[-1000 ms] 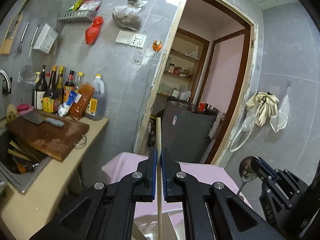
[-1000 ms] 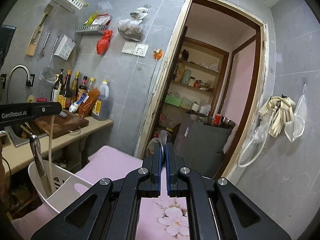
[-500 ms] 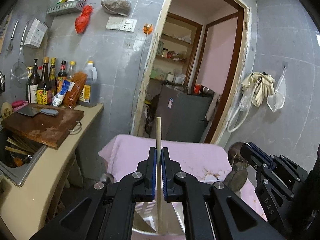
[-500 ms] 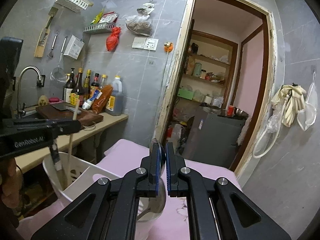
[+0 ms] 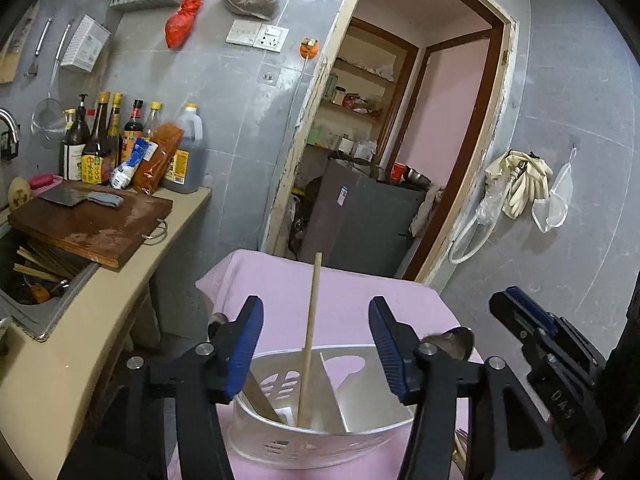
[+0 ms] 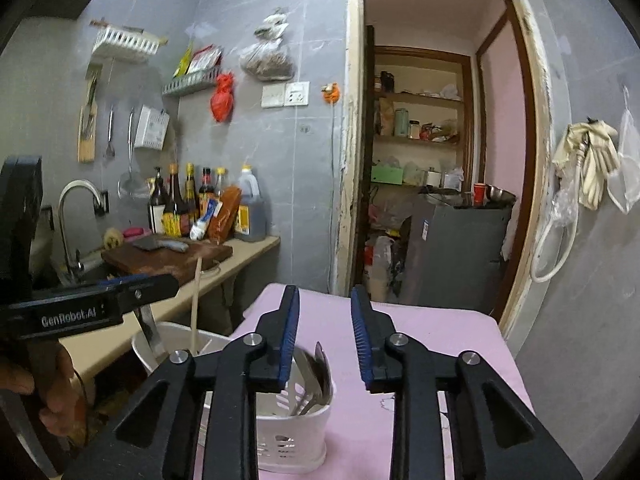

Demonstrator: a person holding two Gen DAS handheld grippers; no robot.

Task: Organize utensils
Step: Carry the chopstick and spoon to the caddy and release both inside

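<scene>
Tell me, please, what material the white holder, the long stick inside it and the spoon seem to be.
Holder: likely plastic, matte white, with moulded slots in its wall.
Stick: probably wood or bamboo, pale tan and dull; perhaps a chopstick.
Spoon: apparently steel, grey and reflective.

**Kitchen backdrop**

A cleaver point(image 5: 80, 199) lies on a wooden cutting board point(image 5: 94, 226) beside sauce bottles point(image 5: 102, 140) and an oil jug point(image 5: 186, 152). A red bag point(image 5: 182, 20) hangs near a wall socket point(image 5: 258, 35); pale gloves point(image 5: 520, 182) hang right of the doorway.
</scene>
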